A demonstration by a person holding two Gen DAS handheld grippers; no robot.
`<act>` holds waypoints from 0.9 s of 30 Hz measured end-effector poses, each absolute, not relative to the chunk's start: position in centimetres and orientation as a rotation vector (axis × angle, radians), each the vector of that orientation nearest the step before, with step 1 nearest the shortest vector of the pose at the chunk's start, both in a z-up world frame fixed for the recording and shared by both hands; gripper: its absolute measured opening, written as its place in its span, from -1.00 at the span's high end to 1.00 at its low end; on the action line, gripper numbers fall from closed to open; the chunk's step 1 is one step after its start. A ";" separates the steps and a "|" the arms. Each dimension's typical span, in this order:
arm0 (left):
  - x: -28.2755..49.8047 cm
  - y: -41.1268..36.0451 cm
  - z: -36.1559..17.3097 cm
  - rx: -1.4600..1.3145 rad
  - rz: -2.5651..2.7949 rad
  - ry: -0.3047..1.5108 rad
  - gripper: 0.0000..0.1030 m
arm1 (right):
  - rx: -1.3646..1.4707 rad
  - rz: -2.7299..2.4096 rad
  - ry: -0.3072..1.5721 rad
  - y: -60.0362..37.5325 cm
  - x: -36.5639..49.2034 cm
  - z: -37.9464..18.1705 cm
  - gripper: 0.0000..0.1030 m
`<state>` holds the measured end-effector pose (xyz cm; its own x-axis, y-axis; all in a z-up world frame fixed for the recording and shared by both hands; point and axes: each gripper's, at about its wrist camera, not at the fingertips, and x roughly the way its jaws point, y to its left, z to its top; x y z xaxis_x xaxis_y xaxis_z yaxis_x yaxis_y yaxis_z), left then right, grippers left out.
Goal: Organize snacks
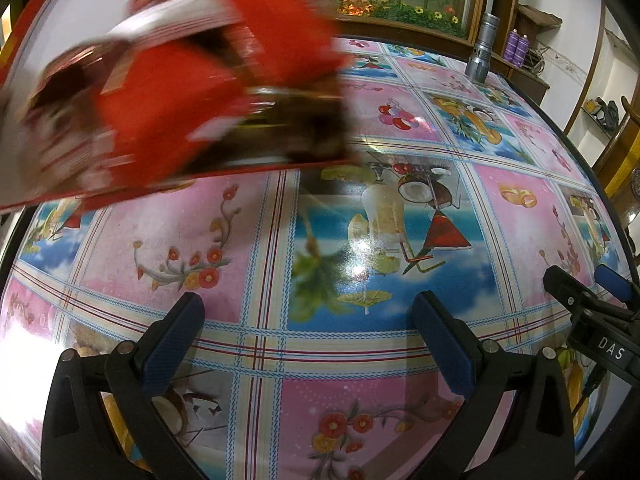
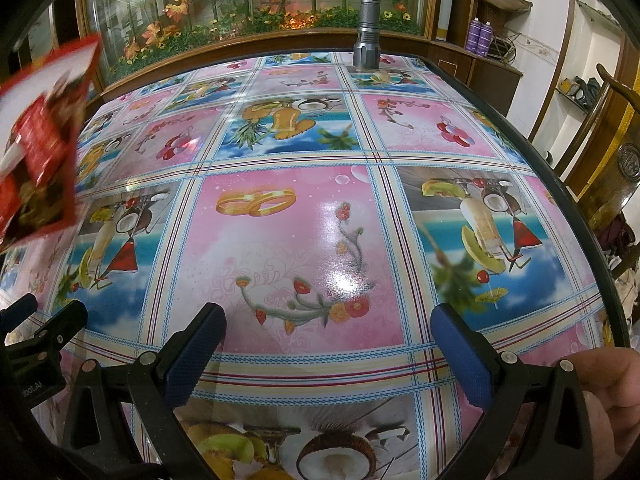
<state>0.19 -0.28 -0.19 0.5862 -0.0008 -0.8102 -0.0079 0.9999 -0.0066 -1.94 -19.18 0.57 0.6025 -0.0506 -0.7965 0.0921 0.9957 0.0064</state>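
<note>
Step judged: snack delivery to bench (image 2: pixel 280 216), sorting not begun. Red snack packet (image 1: pixel 168 92) blurred, seen above bench at far left. Left tongs (image 1: pixel 308 344) and right tongs (image 2: pixel 328 352) spread wide, nothing held. Next: packet to be settled, then gripped.

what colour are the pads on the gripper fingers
Dark blue pads on black fingers, both grippers. Clearest in the right wrist view.

A glossy, fruit-and-flower patterned cloth (image 2: pixel 288 240) covers the table (image 2: pixel 600 248); a grey metal flashlight (image 2: pixel 366 32) stands upright near its far edge.
</note>
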 end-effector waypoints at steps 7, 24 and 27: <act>0.2 -0.4 -0.2 -0.007 -0.006 0.944 -1.00 | 0.048 -0.083 0.921 -19.2 -1.9 0.6 -1.00; 0.1 -0.2 -0.3 -0.006 -0.008 0.944 -1.00 | 0.049 -0.083 0.921 -19.1 -2.2 0.7 -1.00; 0.2 -0.2 -0.4 -0.006 -0.009 0.944 -1.00 | 0.049 -0.084 0.921 -19.1 -2.1 0.7 -1.00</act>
